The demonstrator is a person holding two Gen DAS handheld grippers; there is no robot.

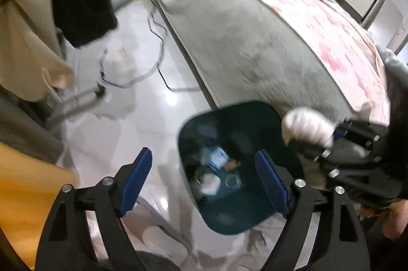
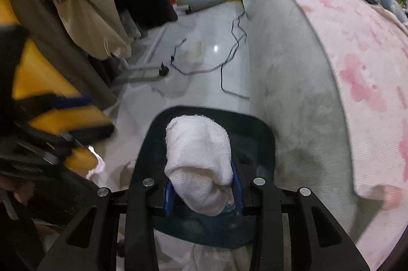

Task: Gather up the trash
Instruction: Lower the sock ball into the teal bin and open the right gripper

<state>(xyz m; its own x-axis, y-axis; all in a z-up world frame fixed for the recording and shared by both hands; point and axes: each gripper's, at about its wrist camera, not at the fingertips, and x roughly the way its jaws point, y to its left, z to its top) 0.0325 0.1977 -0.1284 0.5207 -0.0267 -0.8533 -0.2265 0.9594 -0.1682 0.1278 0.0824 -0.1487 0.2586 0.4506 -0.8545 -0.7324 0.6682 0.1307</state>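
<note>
A dark teal trash bin stands on the floor beside the bed; inside lie several scraps, a blue-and-white packet and a tape ring. My left gripper is open and empty above the bin's near left side. My right gripper is shut on a white sock and holds it over the bin. The sock and the right gripper also show in the left wrist view at the bin's right rim.
A bed with a grey cover and pink blanket lies to the right. Cables trail on the glossy white floor. Hanging clothes and a yellow object are on the left.
</note>
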